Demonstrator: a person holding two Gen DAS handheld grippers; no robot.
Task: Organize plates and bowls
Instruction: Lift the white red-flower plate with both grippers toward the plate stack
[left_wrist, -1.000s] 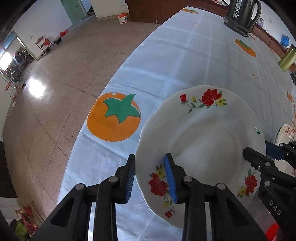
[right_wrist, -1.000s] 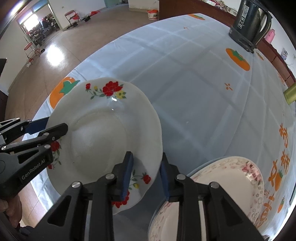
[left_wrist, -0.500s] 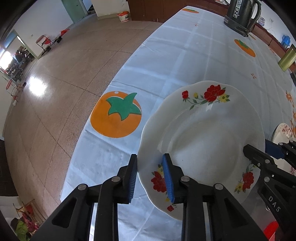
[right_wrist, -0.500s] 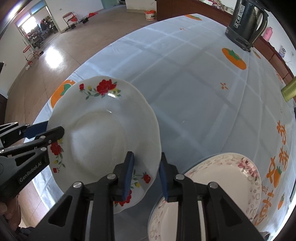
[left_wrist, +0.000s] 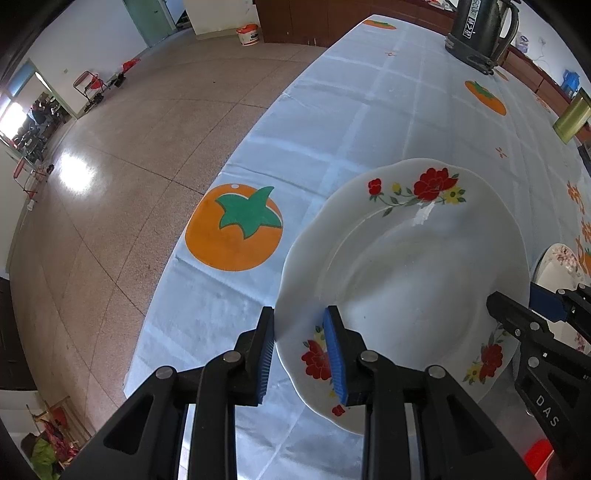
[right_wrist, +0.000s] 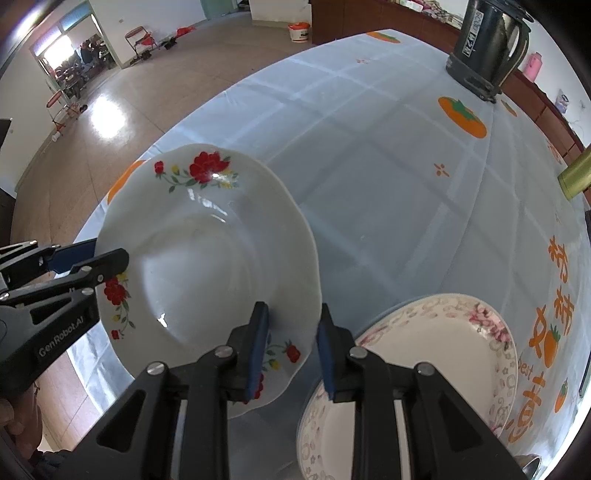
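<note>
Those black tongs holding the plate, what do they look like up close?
Each is a two-finger gripper of matte black plastic with silver screw heads and ribbed blue pads inside the fingers. The left gripper carries white lettering "GenRobot.AI" on its side; the right gripper reads "DAS". No cables or sleeves show.

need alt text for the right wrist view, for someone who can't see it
A white plate with red flowers is held above a pale blue tablecloth, its near rim between the right gripper pads and its left rim in the left gripper. A second, pink-patterned plate lies lower right, and a dark kettle stands at the far end.
</note>
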